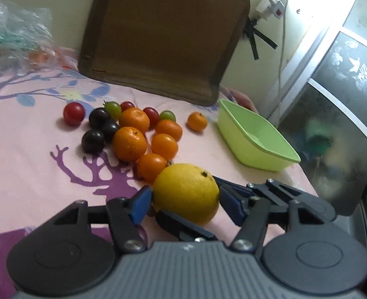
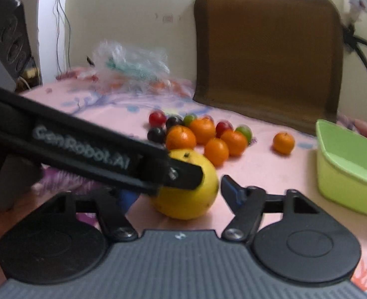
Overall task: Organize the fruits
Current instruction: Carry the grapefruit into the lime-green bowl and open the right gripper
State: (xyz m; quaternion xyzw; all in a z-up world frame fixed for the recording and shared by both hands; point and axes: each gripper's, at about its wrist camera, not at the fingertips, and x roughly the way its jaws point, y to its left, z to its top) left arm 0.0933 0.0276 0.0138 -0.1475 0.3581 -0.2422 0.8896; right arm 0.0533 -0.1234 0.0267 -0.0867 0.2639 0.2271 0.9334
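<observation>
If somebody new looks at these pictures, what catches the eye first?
A large round yellow citrus fruit lies nearest, between the left claw fingers, with the right claw around it too. Behind it sits a cluster of small orange mandarins, and an empty light-green plastic tub farther right.

A round yellow citrus fruit [image 1: 186,194] sat before small orange mandarins [image 1: 129,143], dark purple, red and green cherry tomatoes [image 1: 74,113]. The pink tablecloth [image 1: 34,154] carried purple branch and blue leaf prints. A lime-green plastic rectangular tub [image 1: 255,139] stood near a brown woven mat [image 1: 163,35].
</observation>
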